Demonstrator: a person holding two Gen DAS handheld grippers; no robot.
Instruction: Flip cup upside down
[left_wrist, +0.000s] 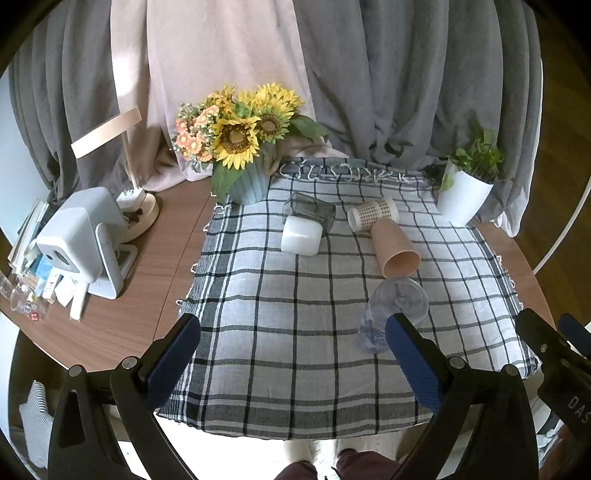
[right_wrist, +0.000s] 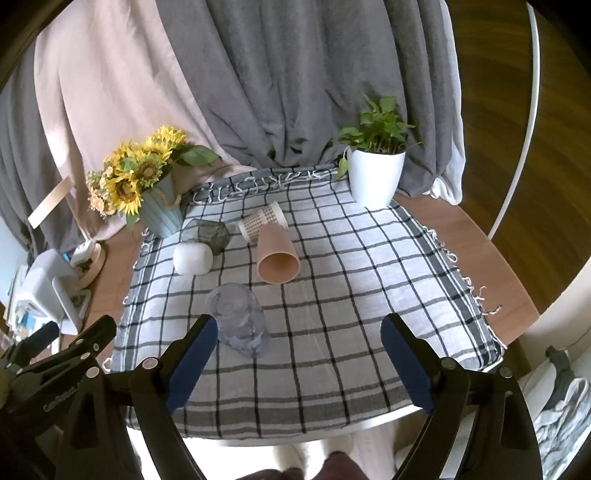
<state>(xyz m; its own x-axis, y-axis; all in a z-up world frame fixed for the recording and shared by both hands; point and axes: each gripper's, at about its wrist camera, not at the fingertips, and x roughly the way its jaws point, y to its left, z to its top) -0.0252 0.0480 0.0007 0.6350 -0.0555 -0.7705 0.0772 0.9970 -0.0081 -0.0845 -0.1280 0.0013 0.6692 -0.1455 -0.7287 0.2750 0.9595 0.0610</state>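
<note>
Several cups lie or stand on a checked cloth (left_wrist: 295, 332). A clear plastic cup (left_wrist: 395, 314) (right_wrist: 238, 319) stands upside down near the front. A tan paper cup (left_wrist: 395, 247) (right_wrist: 277, 254) lies on its side, mouth toward me. A checked paper cup (left_wrist: 373, 214) (right_wrist: 264, 219) lies behind it. A white cup (left_wrist: 301, 234) (right_wrist: 192, 258) stands upside down, and a grey glass (left_wrist: 310, 210) (right_wrist: 212, 232) lies behind it. My left gripper (left_wrist: 291, 350) is open and empty, its right finger beside the clear cup. My right gripper (right_wrist: 299, 350) is open and empty, its left finger next to the clear cup.
A sunflower pot (left_wrist: 247, 181) (right_wrist: 162, 214) stands at the cloth's back left, a white plant pot (left_wrist: 465, 195) (right_wrist: 375, 177) at the back right. A white device (left_wrist: 85, 236) and a lamp base (left_wrist: 144, 210) sit on the wooden table left. Curtains hang behind.
</note>
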